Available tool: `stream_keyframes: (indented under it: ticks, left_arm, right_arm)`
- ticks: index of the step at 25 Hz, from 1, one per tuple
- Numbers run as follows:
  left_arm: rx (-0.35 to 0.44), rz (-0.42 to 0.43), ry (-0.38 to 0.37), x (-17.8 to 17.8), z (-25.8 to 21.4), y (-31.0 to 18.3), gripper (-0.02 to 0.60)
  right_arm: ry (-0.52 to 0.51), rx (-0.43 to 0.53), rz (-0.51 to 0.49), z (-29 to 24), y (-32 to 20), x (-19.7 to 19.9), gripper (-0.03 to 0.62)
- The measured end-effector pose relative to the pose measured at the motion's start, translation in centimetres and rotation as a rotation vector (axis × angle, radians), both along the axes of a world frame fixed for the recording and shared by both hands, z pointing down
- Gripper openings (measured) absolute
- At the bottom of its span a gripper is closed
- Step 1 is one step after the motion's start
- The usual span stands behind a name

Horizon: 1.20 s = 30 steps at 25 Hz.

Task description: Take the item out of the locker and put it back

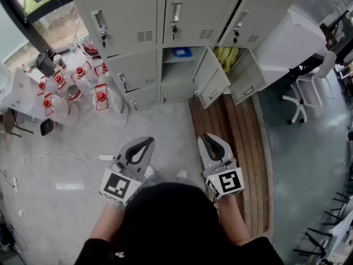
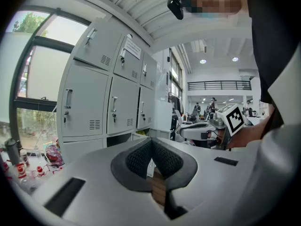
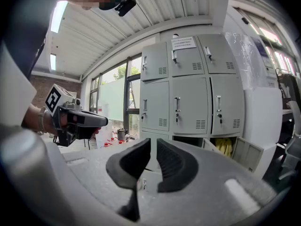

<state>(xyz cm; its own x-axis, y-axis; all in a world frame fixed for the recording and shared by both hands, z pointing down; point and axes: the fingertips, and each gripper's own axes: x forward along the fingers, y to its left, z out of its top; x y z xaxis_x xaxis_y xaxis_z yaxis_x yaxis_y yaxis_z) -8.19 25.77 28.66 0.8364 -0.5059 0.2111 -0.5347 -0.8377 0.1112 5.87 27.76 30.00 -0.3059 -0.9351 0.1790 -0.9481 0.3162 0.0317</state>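
Underfoot, a pale speckled floor (image 1: 66, 148) runs up to a bank of grey lockers (image 1: 132, 15). A strip of brown wooden planks (image 1: 242, 148) lies on the floor before the right-hand column. Left of the lockers, beside a window (image 1: 47, 21), stands a cluster of clear water jugs (image 1: 101, 97) with red handles. To the right, a white office chair (image 1: 302, 95) sits on darker flooring.

Two lower compartments stand open, their doors (image 1: 210, 81) swung out toward the person. The middle open compartment holds a blue item (image 1: 181, 52) on its shelf. The neighbouring compartment to the right holds a yellow item (image 1: 226, 58). Both items lie inside the lockers, well apart from either tool.

The left gripper (image 1: 144, 141) and the right gripper (image 1: 208, 138) are held side by side over the floor, both pointing toward the lockers. The left tongs are pressed together at the tips with nothing between them. The right tongs are drawn in to a thin slit, likewise pinching nothing.
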Motion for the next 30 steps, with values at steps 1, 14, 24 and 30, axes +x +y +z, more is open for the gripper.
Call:
stream_keyframes:
  ticks: [1,14,24,30]
  left_arm:
    - [-0.003,-0.001,0.001,-0.3,0.0,0.0,0.006]
    - [-0.015,-0.018,0.025,-6.4,0.6,-1.5,0.006]
    - [-0.006,0.017,0.006,-9.1,4.0,-3.6,0.006]
    - [-0.021,0.024,-0.013,-6.5,4.6,-6.6,0.006]
  right_arm:
    - [0.002,-0.001,0.000,0.0,0.0,-0.3,0.037]
    - [-0.034,0.026,0.010,-0.6,-1.4,-5.2,0.037]
    - [-0.065,-0.022,0.080,1.4,-3.0,-5.9,0.037]
    - [-0.089,-0.042,0.076,2.6,-6.2,-3.3,0.037]
